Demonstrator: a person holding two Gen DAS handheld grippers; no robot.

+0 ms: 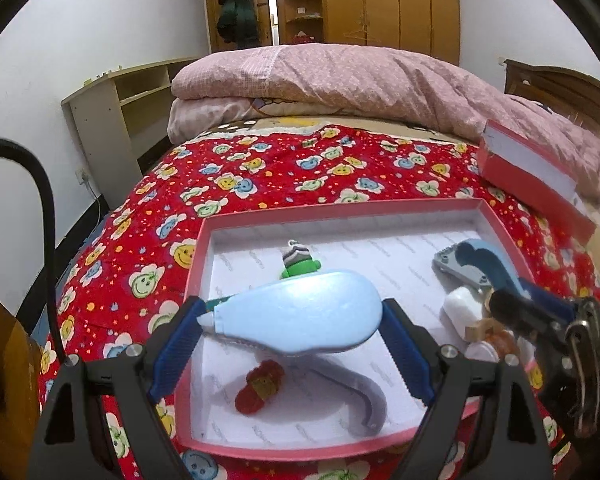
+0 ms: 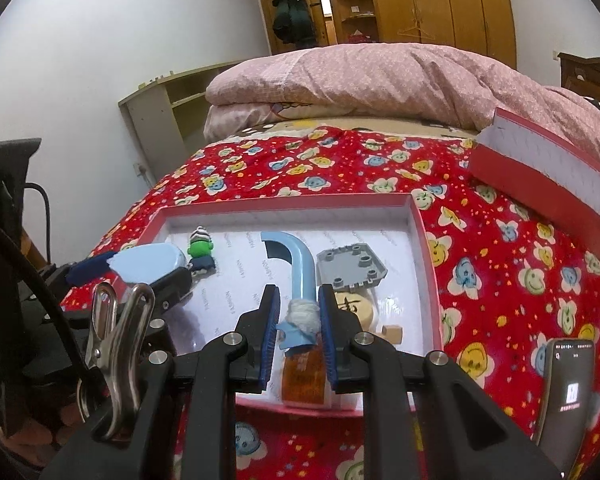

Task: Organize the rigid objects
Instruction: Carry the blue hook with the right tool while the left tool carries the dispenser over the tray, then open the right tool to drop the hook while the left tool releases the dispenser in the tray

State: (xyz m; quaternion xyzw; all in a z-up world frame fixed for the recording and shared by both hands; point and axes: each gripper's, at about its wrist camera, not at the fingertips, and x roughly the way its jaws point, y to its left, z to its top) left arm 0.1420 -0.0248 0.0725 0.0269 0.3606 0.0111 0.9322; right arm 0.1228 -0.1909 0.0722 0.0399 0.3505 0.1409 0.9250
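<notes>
A shallow pink-rimmed box (image 1: 260, 218) (image 2: 420, 216) lies on the red bedspread. My left gripper (image 1: 296, 320) is shut on a light blue correction-tape dispenser (image 1: 304, 312), held above the box's left part; the dispenser also shows in the right wrist view (image 2: 148, 260). My right gripper (image 2: 298, 320) is shut on a light blue curved toy sword (image 2: 296, 268) by its wrapped handle, above the box's right part. Inside the box lie a green figure (image 1: 298, 262) (image 2: 200, 248), a red charm (image 1: 262, 386), a grey plate (image 2: 350, 266), a white block (image 1: 460, 310) and a wooden disc (image 2: 354, 306).
The box's red lid (image 1: 532, 168) (image 2: 548, 176) leans at the right on a folded pink quilt (image 1: 340, 80). A phone (image 2: 568, 392) lies on the bedspread at the lower right. A shelf unit (image 1: 112, 100) and a wall stand left of the bed.
</notes>
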